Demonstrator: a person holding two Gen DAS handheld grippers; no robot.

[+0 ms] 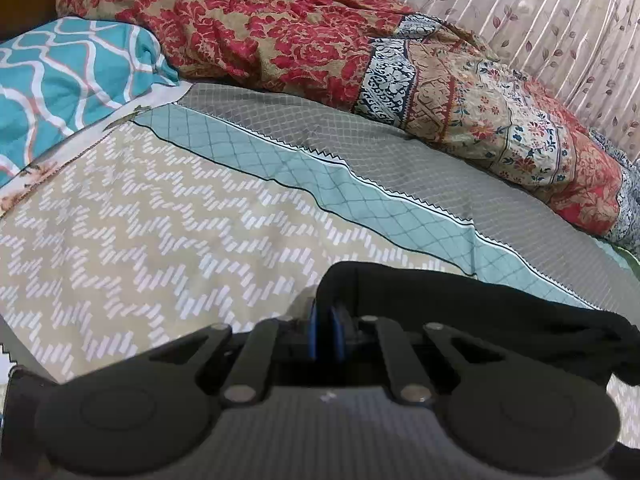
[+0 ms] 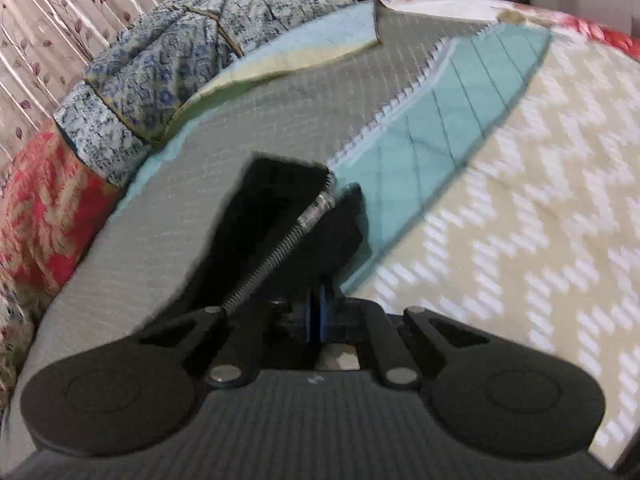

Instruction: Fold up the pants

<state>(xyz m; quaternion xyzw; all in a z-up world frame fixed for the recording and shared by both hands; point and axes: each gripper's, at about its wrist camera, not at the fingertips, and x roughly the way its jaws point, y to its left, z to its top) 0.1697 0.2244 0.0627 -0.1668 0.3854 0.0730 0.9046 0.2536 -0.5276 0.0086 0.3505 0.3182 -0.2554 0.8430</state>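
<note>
both tools clamped on black pants, above patterned bedspread

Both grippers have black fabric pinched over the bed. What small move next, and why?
Probably carry both ends forward together and lay the pants flat on the bedsheet. The left gripper and right gripper each look shut on black cloth, which is bunched at the fingers rather than spread, so no fold can be made yet.

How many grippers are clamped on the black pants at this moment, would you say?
2: the left gripper pinches the black pants by an edge; the right gripper clamps another part.
</note>
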